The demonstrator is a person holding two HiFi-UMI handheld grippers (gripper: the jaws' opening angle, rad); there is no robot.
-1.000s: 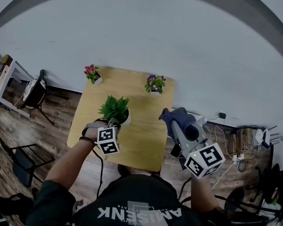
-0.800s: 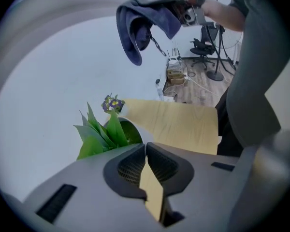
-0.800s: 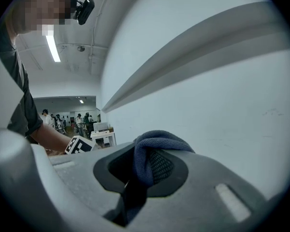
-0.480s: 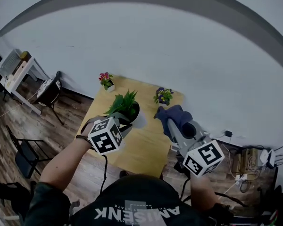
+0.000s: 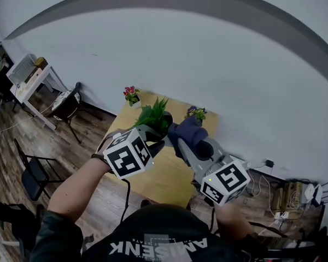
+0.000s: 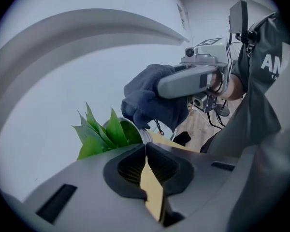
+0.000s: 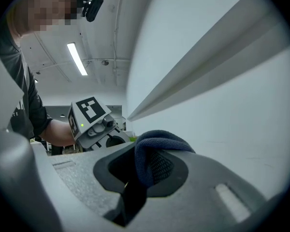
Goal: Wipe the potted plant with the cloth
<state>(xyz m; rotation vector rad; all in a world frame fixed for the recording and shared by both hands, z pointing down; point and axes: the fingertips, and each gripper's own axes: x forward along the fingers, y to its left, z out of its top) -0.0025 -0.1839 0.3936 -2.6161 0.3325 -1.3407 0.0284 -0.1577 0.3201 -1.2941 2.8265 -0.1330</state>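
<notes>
My left claw (image 6: 145, 146) is drawn in almost to nothing. Its two pads meet at the tips, and they pinch the pale rim of the potted plant (image 5: 154, 115). The pot sits right at the tips, and the green leaves fan up and out to the left beyond them. Through the narrow slit between the pads, nearer to me, I see the tan top of the desk (image 5: 169, 176), which lies below this claw.

My right claw (image 7: 145, 151) is clamped on the cloth (image 7: 157, 144). The dark blue fabric is bunched between the pads and bulges up over its tips in a thick fold. This claw points about level. It stands just to the right of my left claw, and its tips are aimed towards the pot.

From my left claw, the cloth hangs close above and to the right of the pot's rim, next to the leaves. I cannot tell whether the fabric touches the rim.

Two small pots stand on the far edge of the desk, beyond both claws. A red-flowered pot (image 5: 132, 95) is ahead of my left claw and a purple-flowered pot (image 5: 195, 113) is just past my right claw's tips.
</notes>
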